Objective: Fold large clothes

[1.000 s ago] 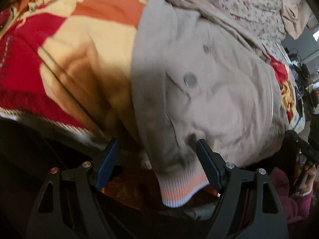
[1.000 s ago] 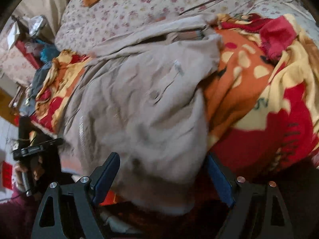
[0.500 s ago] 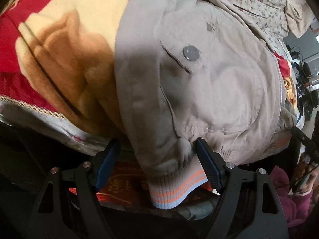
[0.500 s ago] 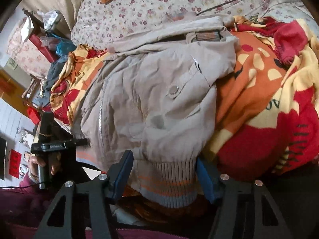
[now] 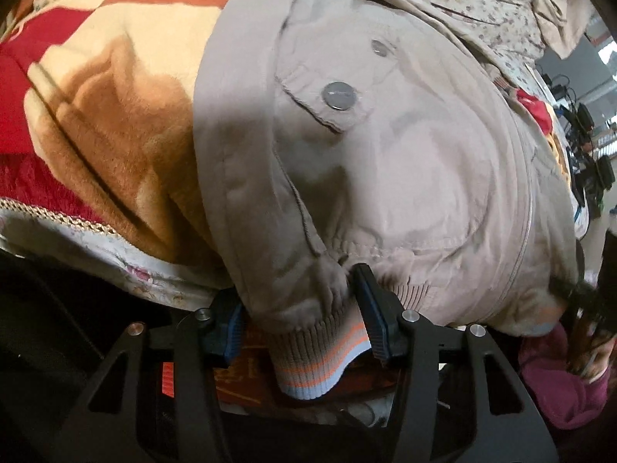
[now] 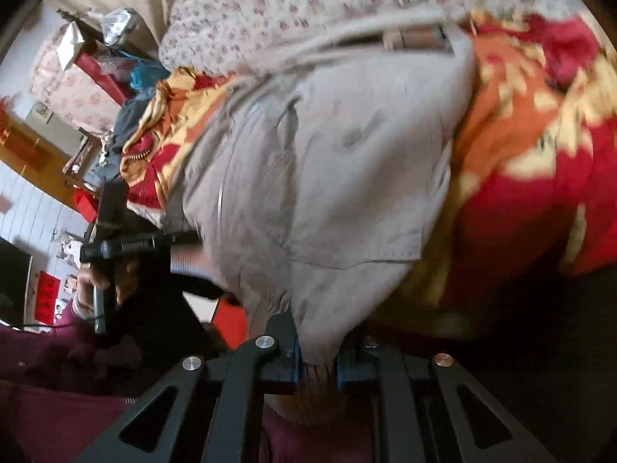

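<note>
Both claws have closed in since a sec ago: they were wide apart w/ the jacket (image 5: 385,162) hem loose between them. Now the right claw (image 6: 316,366) is squeezed together on the stripy hem, and the left claw (image 5: 300,328) is closing w/ the hem (image 5: 320,351) between its pads, one pad touching, not tight yet. That means the grab step is nearly done; prob. next is lifting the bottom edge up and over to fold it. Jacket lies flat on the blanket (image 5: 115,108) on the bed, hem hanging off the near edge. Left view is sharp and shows the pocket snap (image 5: 338,95) and the orange stripes. Right view is blurry, but it alone shows the hand (image 6: 100,285) holding the other claw's handle, plus the flowery sheet (image 6: 293,11) up top.
</note>
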`<state>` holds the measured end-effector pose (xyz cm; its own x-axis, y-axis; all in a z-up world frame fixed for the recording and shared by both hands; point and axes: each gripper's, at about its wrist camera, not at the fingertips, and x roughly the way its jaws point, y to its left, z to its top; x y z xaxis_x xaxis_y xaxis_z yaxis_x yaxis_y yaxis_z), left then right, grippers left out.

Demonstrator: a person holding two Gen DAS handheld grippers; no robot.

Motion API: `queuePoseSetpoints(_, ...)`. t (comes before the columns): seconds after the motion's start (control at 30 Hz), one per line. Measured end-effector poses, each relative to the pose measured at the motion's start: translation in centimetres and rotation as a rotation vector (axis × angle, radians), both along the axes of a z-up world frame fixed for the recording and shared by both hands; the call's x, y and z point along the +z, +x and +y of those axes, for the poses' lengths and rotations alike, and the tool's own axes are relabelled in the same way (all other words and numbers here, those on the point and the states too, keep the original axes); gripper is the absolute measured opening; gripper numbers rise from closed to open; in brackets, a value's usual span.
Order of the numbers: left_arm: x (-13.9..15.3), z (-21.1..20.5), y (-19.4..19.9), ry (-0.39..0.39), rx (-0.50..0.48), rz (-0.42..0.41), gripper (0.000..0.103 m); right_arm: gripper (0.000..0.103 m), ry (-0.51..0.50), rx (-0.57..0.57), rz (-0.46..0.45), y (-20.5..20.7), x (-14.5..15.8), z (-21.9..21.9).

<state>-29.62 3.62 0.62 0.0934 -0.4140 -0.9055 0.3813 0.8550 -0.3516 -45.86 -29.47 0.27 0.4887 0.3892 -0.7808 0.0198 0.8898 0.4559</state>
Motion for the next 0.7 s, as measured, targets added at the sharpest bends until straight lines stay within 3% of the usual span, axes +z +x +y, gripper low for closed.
queuePoseSetpoints(0.13, -0.3, 0.6, 0.7, -0.005, 0.027, 0.034, 0.061, 0.013, -0.012, -0.002, -0.006, 0.5, -0.1, 0.2)
queuePoseSetpoints(0.2, -0.5, 0.9, 0.8, -0.012, 0.033, 0.041, 0.061, 0.02, -0.038, 0.026, -0.018, 0.6, 0.3, 0.6)
queuePoseSetpoints(0.23, -0.5, 1.2, 0.8, -0.014, 0.035, 0.045, 0.061, 0.035, -0.045, 0.035, -0.022, 0.8, 0.4, 0.7)
queuePoseSetpoints(0.27, -0.7, 1.3, 0.9, -0.018, 0.038, 0.05, 0.061, 0.059, -0.041, 0.042, -0.019, 0.9, 0.2, 0.8)
queuePoseSetpoints(0.33, -0.8, 1.2, 0.7, -0.023, 0.038, 0.054, 0.061, 0.069, -0.042, 0.032, -0.007, 1.2, -0.1, 1.0)
queuePoseSetpoints(0.37, -0.7, 1.0, 0.7, -0.023, 0.027, 0.051, 0.058, 0.068, -0.049, 0.028, 0.006, 1.3, -0.3, 1.1)
queuePoseSetpoints(0.4, -0.5, 0.7, 0.7, -0.032, 0.011, 0.046, 0.044, 0.068, -0.046, 0.029, 0.016, 1.5, -0.5, 1.1)
queuePoseSetpoints(0.43, -0.3, 0.5, 0.4, -0.037, -0.002, 0.041, 0.039, 0.06, -0.039, 0.027, 0.022, 1.5, -0.6, 1.0)
queuePoseSetpoints(0.47, 0.0, 0.2, 0.2, -0.034, -0.015, 0.025, 0.03, 0.042, -0.032, 0.028, 0.022, 1.5, -0.7, 0.9)
queuePoseSetpoints(0.5, 0.5, 0.2, -0.1, -0.026, -0.032, -0.001, 0.024, 0.033, -0.026, 0.034, 0.018, 1.4, -0.6, 0.9)
queuePoseSetpoints(0.57, 1.2, 0.1, -0.5, -0.017, -0.051, -0.028, 0.021, 0.022, -0.029, 0.039, 0.008, 1.1, -0.4, 1.0)
queuePoseSetpoints(0.7, 3.0, 0.7, -0.6, -0.035, -0.059, -0.055, 0.019, 0.02, -0.002, 0.054, -0.022, 0.6, 0.7, 0.6)
